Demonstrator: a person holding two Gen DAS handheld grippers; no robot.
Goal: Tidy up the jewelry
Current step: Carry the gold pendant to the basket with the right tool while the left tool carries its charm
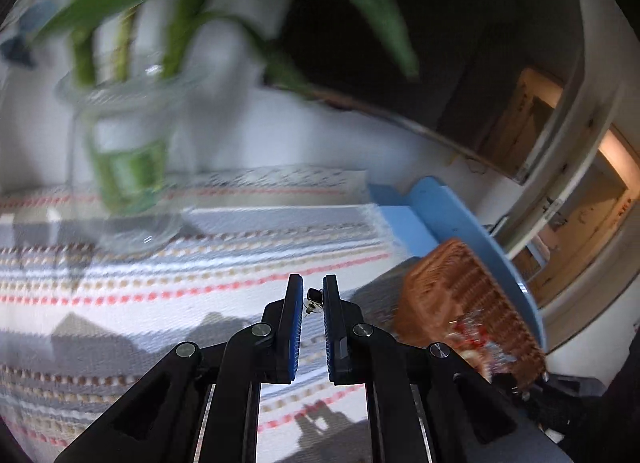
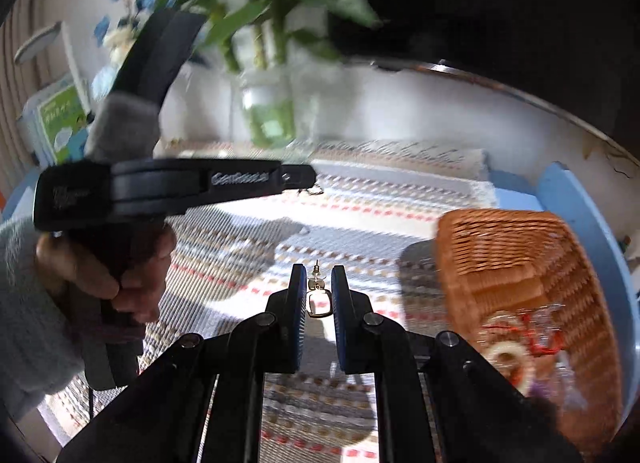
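Grippers are both holding jewelry above a striped woven cloth point(image 1: 168, 287). The left gripper point(image 1: 311, 295) is pinching a small earring point(image 1: 314, 299) with a dark stone between its blue-padded fingers point(image 1: 294, 315), which are standing nearly together. The right gripper point(image 2: 317, 287) is clamping a gold earring point(image 2: 319, 299) whose post is pointing up and whose rectangular loop is hanging between the pads point(image 2: 298, 303). In the right wrist view, the left gripper is appearing side-on at left, gripped by the person's left hand point(image 2: 116, 275) in a grey sleeve. A wicker basket point(image 2: 520, 263) is sitting to the right of both grippers, holding blurred red and white pieces whose kind cannot be told. A glass vase point(image 1: 128, 151) of green stalks is standing at the cloth's far side. Both views are showing motion blur.
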